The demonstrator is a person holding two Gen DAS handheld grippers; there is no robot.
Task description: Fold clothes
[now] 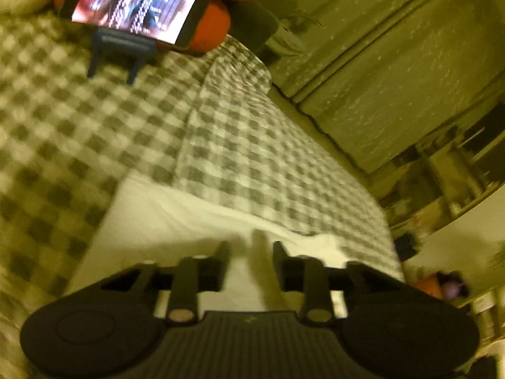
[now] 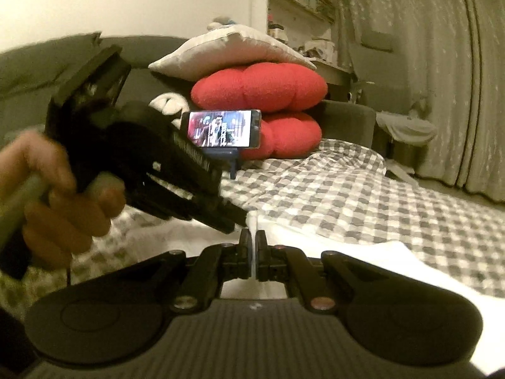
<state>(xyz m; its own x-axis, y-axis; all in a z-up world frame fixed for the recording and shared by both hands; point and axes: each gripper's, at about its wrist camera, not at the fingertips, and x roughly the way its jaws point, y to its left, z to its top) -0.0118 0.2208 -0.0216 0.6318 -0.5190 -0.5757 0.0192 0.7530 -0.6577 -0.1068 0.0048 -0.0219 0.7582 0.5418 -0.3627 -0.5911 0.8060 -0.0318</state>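
A white garment [image 1: 176, 218] lies on the grey-and-white checked bedspread [image 1: 240, 145]. In the left wrist view my left gripper [image 1: 251, 249] is over the garment, its fingers a little apart with a raised fold of white cloth between them. In the right wrist view my right gripper [image 2: 252, 240] has its fingers nearly together on the edge of the white garment [image 2: 372, 252]. The left gripper's body [image 2: 164, 161], held by a hand, sits just left of and above the right fingertips.
A phone [image 2: 222, 129] playing video stands on a blue holder against red cushions [image 2: 262, 88] at the bed's head, under a white pillow [image 2: 233, 50]. A grey headboard, curtains [image 2: 426, 79] and shelves lie beyond the bed edge.
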